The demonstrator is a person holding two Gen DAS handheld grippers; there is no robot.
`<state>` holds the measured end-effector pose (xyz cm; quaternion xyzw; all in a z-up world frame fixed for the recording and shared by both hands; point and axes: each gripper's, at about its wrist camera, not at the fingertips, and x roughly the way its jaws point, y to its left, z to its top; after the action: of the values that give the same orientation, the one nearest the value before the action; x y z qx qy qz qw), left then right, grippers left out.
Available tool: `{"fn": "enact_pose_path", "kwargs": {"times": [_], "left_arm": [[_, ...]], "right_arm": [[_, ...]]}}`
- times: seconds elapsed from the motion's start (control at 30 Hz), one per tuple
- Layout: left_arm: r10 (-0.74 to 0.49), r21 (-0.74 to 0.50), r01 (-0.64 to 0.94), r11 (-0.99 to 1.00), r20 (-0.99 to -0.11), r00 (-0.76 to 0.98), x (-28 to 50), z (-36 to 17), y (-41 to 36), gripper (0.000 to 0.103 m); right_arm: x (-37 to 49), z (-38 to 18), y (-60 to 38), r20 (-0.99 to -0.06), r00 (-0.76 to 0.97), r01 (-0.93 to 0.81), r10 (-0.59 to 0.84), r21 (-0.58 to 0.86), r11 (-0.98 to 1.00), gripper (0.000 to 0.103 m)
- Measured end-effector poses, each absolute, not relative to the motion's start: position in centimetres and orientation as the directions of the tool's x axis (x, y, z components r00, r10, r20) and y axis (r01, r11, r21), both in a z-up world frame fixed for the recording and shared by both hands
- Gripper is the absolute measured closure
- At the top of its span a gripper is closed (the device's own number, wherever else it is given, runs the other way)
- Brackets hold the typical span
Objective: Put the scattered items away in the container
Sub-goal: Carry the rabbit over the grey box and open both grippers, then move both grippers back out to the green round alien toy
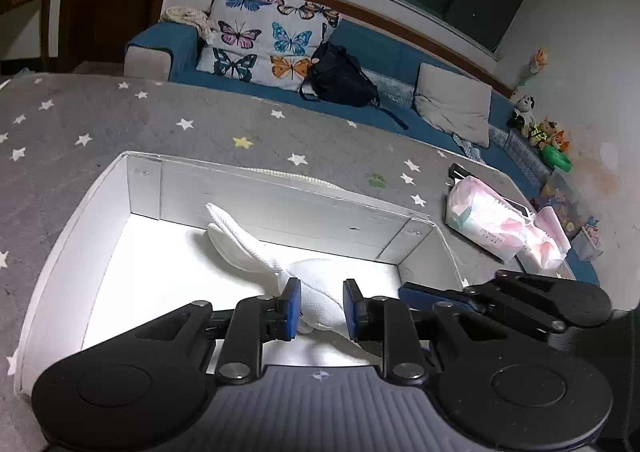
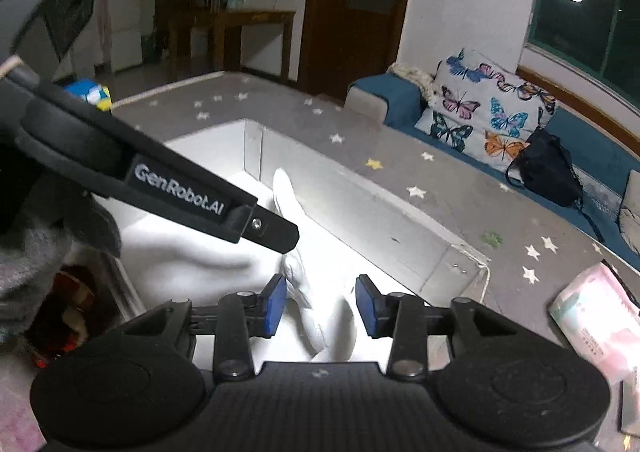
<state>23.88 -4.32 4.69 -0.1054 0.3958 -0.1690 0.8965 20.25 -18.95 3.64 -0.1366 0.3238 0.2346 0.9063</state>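
A white box [image 1: 100,188] stands on the grey star-patterned cover [image 1: 100,120]. White socks [image 1: 256,244] lie inside it, also in the right wrist view [image 2: 288,196]. My left gripper [image 1: 320,304] is open above the box, its blue pads either side of the sock's bunched end without closing on it. My right gripper [image 2: 322,304] is open too, over the same white fabric [image 2: 320,328]. The left gripper's black arm [image 2: 180,192] crosses the right wrist view at left. The right gripper's body [image 1: 520,300] shows at right in the left wrist view.
A pink and white plastic pack [image 1: 496,224] lies on the cover right of the box, also in the right wrist view [image 2: 596,324]. A blue sofa [image 1: 380,64] with butterfly cushions [image 1: 260,36] and a black bag [image 1: 340,76] stands behind. Toys [image 1: 544,132] line the wall.
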Motion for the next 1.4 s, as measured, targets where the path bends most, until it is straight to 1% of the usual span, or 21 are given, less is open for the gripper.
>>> {"fn": "enact_pose_path", "kwargs": {"times": [0.17,0.23,0.43,0.6,0.83,0.93,1.4], "left_arm": [[-0.379,-0.306,0.228,0.924,-0.663,0.646,22.2,5.5,-4.4,0.078],[-0.374,-0.293,0.236,0.927,-0.654,0.657,21.3,5.9,-4.4,0.078],[-0.379,-0.288,0.249,0.925,-0.631,0.677,18.8,7.0,-4.3,0.078],[-0.375,-0.261,0.269,0.927,-0.620,0.689,16.6,7.4,-4.6,0.078],[-0.364,-0.237,0.276,0.931,-0.618,0.697,14.3,7.4,-4.8,0.078],[-0.356,-0.224,0.276,0.935,-0.618,0.701,13.4,7.2,-4.8,0.078],[-0.356,-0.208,0.292,0.933,-0.634,0.686,9.8,5.3,-4.5,0.078]], "right_arm": [[18.1,4.8,-19.9,-0.613,0.708,-0.498,0.349,-0.083,0.863,0.064],[17.1,5.2,-20.2,-0.598,0.722,-0.488,0.349,-0.082,0.869,0.059],[13.7,6.6,-20.7,-0.554,0.746,-0.483,0.370,-0.067,0.873,0.059],[11.1,6.9,-20.6,-0.541,0.747,-0.494,0.385,-0.065,0.867,0.059],[8.6,6.4,-20.5,-0.537,0.748,-0.496,0.390,-0.063,0.866,0.057],[7.6,6.1,-20.6,-0.537,0.750,-0.493,0.387,-0.062,0.868,0.054],[3.9,3.6,-21.6,-0.577,0.731,-0.467,0.364,-0.034,0.884,0.053]]}}
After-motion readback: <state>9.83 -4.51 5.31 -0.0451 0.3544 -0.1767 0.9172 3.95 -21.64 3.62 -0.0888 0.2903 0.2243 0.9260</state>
